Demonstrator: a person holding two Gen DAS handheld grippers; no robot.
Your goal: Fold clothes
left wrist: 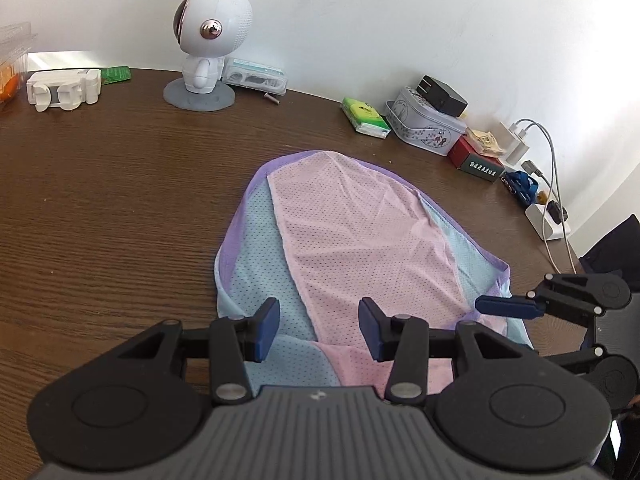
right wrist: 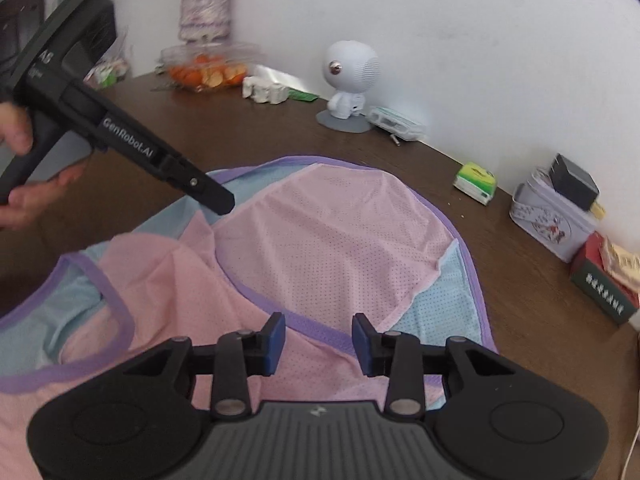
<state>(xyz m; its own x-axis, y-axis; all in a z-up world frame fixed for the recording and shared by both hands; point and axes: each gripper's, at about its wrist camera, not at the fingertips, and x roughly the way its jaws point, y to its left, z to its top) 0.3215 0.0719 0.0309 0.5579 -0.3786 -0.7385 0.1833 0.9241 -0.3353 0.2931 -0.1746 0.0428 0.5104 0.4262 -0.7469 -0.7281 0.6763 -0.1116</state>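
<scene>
Right wrist view alone shows a hand (right wrist: 18, 168); both grippers (left wrist: 318, 330) (right wrist: 318, 344) hang released over the shirt (left wrist: 360, 248), bare table (left wrist: 100, 200) leftward.

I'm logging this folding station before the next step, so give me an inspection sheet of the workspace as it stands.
Surface: brown wood-grain table, bare in front of the garment.
Job's things: pink, blue and purple mesh garment lying partly folded, wrinkled.
Clutter: white robot figurine, green tissue pack, tin box with black adapter on top, red box, container of orange peels.
Grippers: left claw open above the garment, nothing gripped; right claw open, nothing gripped.
Cables: white charger cable at the table's far right edge.
Surroundings: white wall; flower vase.
</scene>
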